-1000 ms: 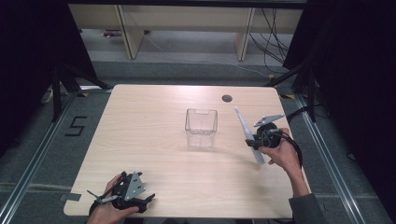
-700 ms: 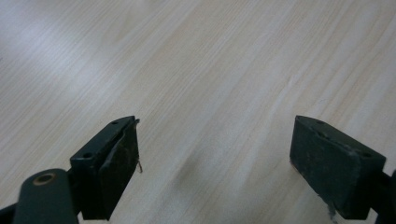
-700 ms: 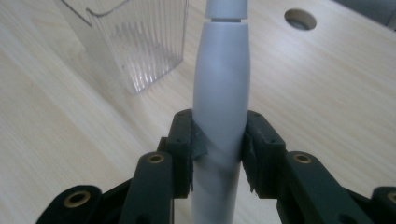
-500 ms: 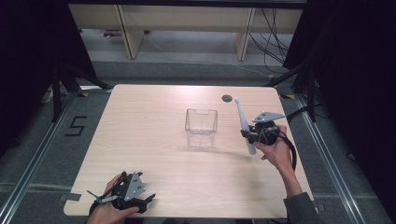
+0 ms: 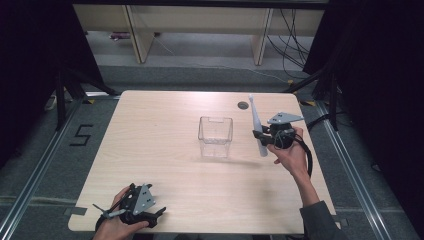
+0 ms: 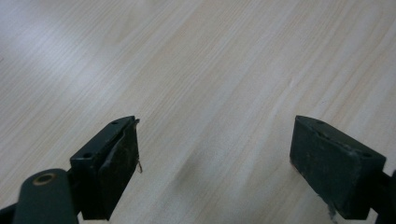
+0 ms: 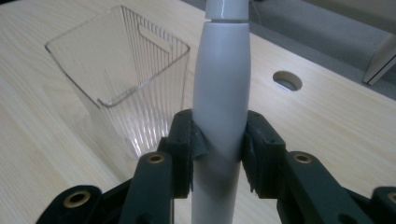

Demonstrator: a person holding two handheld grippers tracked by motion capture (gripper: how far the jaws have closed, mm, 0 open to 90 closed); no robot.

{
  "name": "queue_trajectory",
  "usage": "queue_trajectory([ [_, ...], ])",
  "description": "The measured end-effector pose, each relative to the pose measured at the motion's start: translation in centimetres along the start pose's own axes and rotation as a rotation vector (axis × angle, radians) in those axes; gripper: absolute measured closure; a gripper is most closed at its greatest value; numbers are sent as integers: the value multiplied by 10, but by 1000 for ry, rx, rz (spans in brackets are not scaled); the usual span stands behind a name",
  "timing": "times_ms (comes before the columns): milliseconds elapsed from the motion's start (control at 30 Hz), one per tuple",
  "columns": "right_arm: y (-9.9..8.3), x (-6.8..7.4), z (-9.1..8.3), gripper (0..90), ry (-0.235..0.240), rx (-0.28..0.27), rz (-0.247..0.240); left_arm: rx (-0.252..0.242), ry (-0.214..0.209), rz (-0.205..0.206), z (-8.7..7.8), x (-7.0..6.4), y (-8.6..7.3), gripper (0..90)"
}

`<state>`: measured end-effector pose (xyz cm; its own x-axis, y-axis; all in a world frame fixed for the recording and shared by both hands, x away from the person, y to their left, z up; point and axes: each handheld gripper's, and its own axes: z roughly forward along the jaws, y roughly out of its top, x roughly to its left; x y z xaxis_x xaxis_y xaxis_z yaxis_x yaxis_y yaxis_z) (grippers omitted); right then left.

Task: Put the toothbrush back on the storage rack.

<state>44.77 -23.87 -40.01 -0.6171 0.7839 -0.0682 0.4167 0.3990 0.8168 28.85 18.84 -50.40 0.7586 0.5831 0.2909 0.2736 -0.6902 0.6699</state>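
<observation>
Clamped from both sides, the fingers (image 7: 187, 144) of the right gripper (image 7: 218, 149) grasp a white toothbrush (image 7: 222, 93) around the thick part of its handle. Its shaft runs straight up between them, narrowing at a seam above the grip, while its lower end passes down behind the jaws. In the high view the toothbrush (image 5: 256, 126) stands nearly upright in the right gripper (image 5: 266, 136), tilted slightly, with the thin end above the fingers and the thick end below them, lifted off the table (image 5: 165, 125).

Just beyond the fingertips and off to their left stands a clear ribbed box (image 7: 123, 70), open at the top, apart from the toothbrush. From above, the box (image 5: 215, 136) sits near the table's middle. Farther past the fingers, to their right, is a round hole (image 7: 287, 80) in the tabletop.

Well away, at the near edge, the left gripper (image 5: 131, 206) rests low over the wood. Its fingers (image 6: 114, 163) are spread wide apart with bare tabletop (image 6: 210, 93) between them.
</observation>
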Motion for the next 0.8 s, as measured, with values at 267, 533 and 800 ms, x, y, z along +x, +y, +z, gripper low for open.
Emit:
queue_trajectory([
  [267,12,6,4,670,40,-16,-11,0,0,-2,0,0,0,151],
  [533,22,13,7,669,55,-28,-14,1,-5,-4,0,0,0,151],
  [800,32,15,6,669,66,-40,-15,3,-9,1,0,1,0,151],
])
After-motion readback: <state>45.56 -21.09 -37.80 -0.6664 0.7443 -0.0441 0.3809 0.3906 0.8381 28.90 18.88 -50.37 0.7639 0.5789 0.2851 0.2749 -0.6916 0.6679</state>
